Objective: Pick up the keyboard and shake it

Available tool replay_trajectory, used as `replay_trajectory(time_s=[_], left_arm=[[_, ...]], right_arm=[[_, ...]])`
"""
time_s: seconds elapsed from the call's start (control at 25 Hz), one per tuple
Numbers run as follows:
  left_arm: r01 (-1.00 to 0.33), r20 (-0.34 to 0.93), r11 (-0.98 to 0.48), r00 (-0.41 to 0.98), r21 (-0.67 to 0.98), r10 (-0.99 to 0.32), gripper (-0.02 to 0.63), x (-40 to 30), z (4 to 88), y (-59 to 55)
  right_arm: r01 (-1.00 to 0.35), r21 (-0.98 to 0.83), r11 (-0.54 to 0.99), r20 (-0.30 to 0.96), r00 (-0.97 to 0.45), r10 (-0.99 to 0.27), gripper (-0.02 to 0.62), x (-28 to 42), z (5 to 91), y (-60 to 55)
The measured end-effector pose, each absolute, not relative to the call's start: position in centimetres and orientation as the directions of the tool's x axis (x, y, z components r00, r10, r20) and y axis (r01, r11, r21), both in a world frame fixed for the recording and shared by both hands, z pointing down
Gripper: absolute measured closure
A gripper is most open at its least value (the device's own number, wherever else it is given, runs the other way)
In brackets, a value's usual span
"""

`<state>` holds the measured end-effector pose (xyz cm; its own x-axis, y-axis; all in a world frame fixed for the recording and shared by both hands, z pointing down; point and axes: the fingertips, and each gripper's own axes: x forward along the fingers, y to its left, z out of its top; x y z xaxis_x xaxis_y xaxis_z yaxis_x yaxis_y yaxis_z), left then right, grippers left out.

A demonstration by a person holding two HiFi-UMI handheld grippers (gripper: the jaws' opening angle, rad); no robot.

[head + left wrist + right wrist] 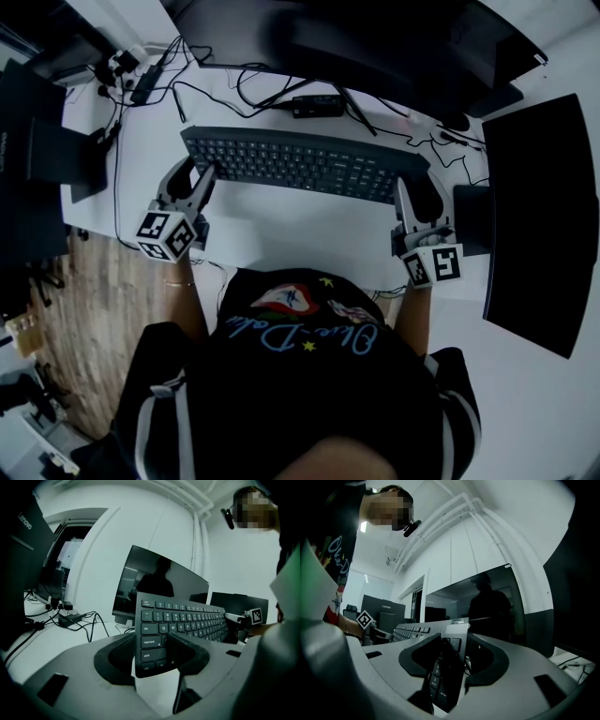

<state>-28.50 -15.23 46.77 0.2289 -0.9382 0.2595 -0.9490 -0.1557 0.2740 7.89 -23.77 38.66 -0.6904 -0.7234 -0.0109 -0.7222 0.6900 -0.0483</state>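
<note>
A long black keyboard point(305, 161) runs across the white desk point(300, 239) in front of me, with one gripper on each end. My left gripper point(200, 176) is shut on its left end, the pads clamped over the caps lock and shift keys point(151, 648). My right gripper point(413, 192) is shut on the right end by the number pad point(437, 674). In the left gripper view the keyboard point(187, 619) stretches away to the right gripper's marker cube point(257, 616). I cannot tell whether it touches the desk.
A large dark monitor point(375, 42) stands just behind the keyboard, with cables and a power brick point(316, 105) under it. A second black screen point(539, 216) sits at the right. Black computer gear point(37, 155) stands at the desk's left edge. The person's torso point(300, 375) is close to the front edge.
</note>
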Motion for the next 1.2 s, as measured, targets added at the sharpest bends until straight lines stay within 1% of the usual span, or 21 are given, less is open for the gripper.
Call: replay_trajectory(time_s=[0.64,0.84,1.2], left_arm=[[-0.942,0.398,-0.137,0.258,0.308,-0.881,0.413,-27.8,52.1,-15.2],[-0.94,0.435,-0.109,0.25,0.324,-0.865,0.413,-28.0,53.5,-14.8],[-0.939,0.5,-0.069,0.24,0.336,-0.832,0.413,-27.8,55.9,-14.1]], right_arm=[[-0.741,-0.199,0.641,0.15,-0.669,-0.728,0.43,8.7,45.9,-25.0],[-0.743,-0.234,0.627,0.214,-0.668,-0.713,0.43,8.7,48.1,-25.0],[-0.74,-0.285,0.61,0.29,-0.673,-0.68,0.43,8.6,51.3,-25.3]])
